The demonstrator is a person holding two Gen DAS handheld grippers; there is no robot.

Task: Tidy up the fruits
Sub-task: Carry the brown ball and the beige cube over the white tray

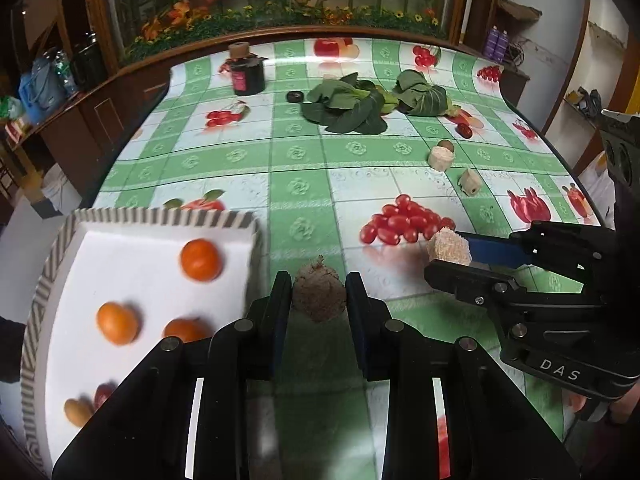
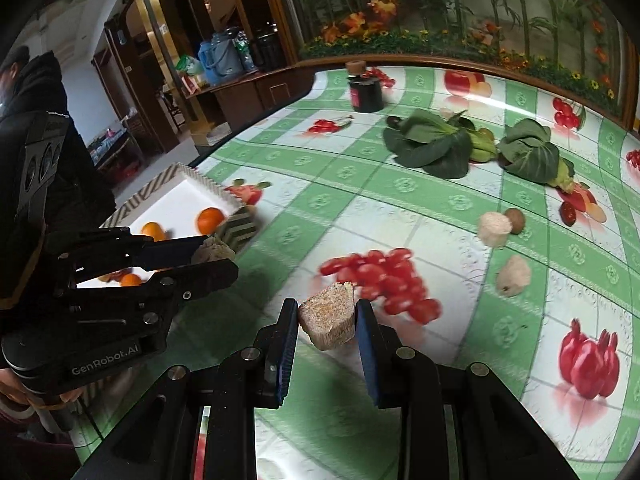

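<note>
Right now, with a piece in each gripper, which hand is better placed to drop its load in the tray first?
Left, probably. The left gripper, shut on a brown lump, sits right beside the striped tray. The right gripper, shut on a tan block, is farther off, with the left between it and the tray.

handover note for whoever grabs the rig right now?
Left gripper: shut on a round foam-netted fruit, beside the tray.
Right gripper: shut on another netted fruit, above the tablecloth.
Done: three oranges plus small fruits sit in the tray.
Left: drop both held fruits in the tray, then fetch the two netted fruits, the small brown fruit and the red date. Greens look like non-fruit.
</note>
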